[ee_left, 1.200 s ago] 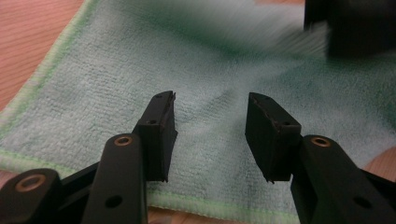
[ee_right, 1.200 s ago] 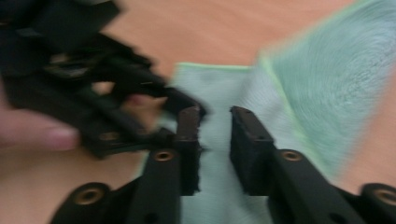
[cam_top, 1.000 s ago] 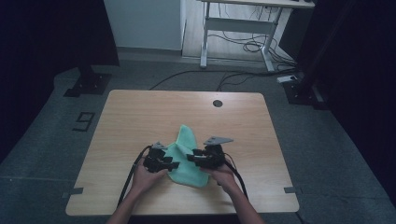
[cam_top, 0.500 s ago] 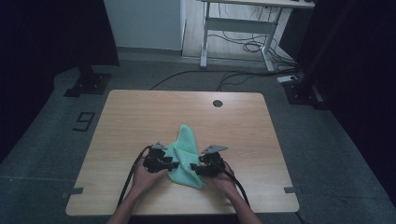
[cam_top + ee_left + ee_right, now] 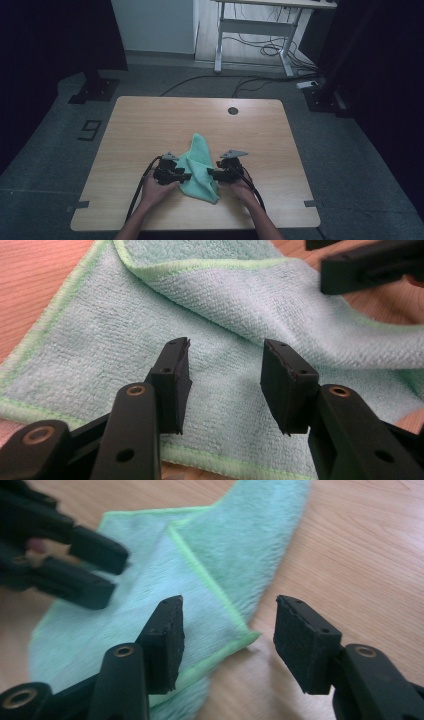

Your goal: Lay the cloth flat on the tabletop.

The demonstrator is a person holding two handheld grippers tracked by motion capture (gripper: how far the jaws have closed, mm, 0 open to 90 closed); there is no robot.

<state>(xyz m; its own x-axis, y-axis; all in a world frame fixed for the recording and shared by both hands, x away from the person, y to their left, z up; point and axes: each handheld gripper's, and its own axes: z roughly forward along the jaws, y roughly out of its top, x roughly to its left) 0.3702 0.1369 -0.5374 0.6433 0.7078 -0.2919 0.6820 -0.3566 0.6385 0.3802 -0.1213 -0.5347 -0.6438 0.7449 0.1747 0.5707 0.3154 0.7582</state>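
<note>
A person is sitting at the near edge of a wooden table point(image 5: 150, 125), with both forearms coming in from below and a gripper in each hand.

The left hand point(image 5: 152, 190) is holding the left gripper point(image 5: 186, 176) at the left side of a green cloth point(image 5: 200, 165), with its jaws pointing right toward the cloth. In the left gripper view, this gripper point(image 5: 225, 377) is standing released, its two jaws spread apart just above the cloth point(image 5: 125, 340) with nothing between them. A folded layer with a light green hem is lying across the far part of the cloth there.

The cloth is lying crumpled and partly folded on the near middle of the table, between the two grippers, with a narrow tip pointing toward the far side.

The right hand point(image 5: 240, 187) is holding the right gripper point(image 5: 211, 173) at the right side of the cloth, jaws pointing left. In the right gripper view, this gripper point(image 5: 227, 635) is also released, its jaws wide apart over a folded corner of the cloth point(image 5: 150, 595) and bare wood; whether a jaw is touching the cloth cannot be told. The left gripper's jaws point(image 5: 90, 572) are showing at the far left of that view, blurred.

A round hole point(image 5: 232, 110) is sitting near the table's far edge.
</note>
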